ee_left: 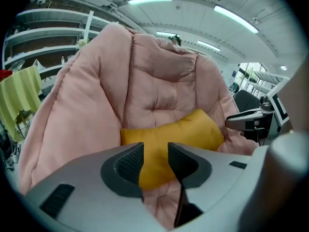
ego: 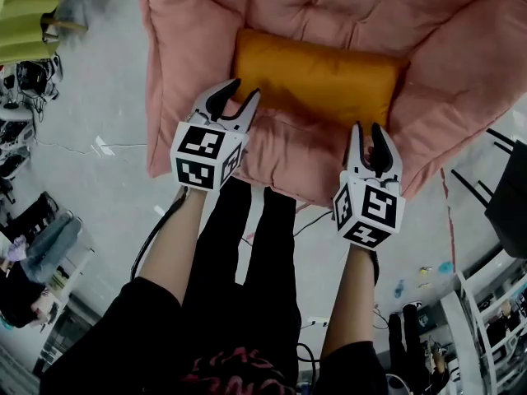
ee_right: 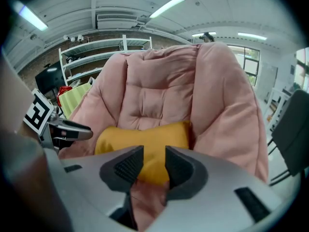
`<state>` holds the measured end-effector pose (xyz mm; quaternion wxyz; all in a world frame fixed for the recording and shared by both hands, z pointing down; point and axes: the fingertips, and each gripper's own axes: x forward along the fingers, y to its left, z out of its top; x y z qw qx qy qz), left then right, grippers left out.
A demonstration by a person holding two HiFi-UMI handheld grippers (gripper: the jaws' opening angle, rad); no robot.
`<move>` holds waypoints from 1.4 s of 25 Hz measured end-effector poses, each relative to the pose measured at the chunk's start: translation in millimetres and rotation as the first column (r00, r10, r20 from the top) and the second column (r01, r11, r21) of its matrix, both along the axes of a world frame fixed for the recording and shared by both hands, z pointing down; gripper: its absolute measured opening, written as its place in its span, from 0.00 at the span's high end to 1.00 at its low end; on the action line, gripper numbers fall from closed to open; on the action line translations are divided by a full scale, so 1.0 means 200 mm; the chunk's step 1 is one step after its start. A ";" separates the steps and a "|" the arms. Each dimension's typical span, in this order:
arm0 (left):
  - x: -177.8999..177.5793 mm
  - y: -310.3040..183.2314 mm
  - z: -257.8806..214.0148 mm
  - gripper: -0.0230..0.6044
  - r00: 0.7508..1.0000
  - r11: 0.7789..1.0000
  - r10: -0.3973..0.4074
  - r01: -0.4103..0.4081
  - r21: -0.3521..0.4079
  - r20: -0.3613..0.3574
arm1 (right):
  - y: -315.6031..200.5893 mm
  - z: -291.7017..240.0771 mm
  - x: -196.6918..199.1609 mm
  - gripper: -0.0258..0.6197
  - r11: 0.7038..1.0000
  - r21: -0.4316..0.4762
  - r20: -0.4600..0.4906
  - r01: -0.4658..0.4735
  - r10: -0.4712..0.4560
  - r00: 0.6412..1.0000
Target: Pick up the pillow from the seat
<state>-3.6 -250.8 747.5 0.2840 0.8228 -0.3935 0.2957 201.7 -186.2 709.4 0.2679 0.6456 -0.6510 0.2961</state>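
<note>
An orange-yellow pillow (ego: 317, 76) lies across the seat of a pink padded chair (ego: 206, 31). My left gripper (ego: 236, 99) hovers at the pillow's left end, jaws open with nothing between them. My right gripper (ego: 370, 142) hangs just in front of the pillow's right end, also open and empty. In the left gripper view the pillow (ee_left: 174, 139) shows beyond the parted jaws (ee_left: 155, 161). In the right gripper view the pillow (ee_right: 145, 141) sits past the gap between the jaws (ee_right: 153, 164), with pink cushion (ee_right: 159, 91) behind it.
A yellow-green cloth (ego: 33, 11) hangs at the upper left. Dark chairs and clutter (ego: 25, 245) line the left floor. A black frame (ego: 502, 188) stands at the right. White shelving (ee_right: 101, 52) runs behind the chair.
</note>
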 end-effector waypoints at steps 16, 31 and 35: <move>0.02 -0.06 0.23 0.54 0.999 0.997 -0.031 0.031 -0.065 0.010 | -0.05 0.22 0.10 0.54 0.995 -0.096 -0.020 -0.011 0.009 1.000; 0.05 -0.07 0.36 0.52 0.999 0.994 -0.020 0.023 -0.104 0.030 | -0.10 0.33 0.13 0.51 0.991 -0.135 -0.021 0.008 -0.011 1.000; 0.05 -0.07 0.41 0.52 0.999 0.993 -0.016 0.020 -0.119 0.032 | -0.11 0.39 0.13 0.51 0.988 -0.155 -0.020 0.013 -0.017 1.000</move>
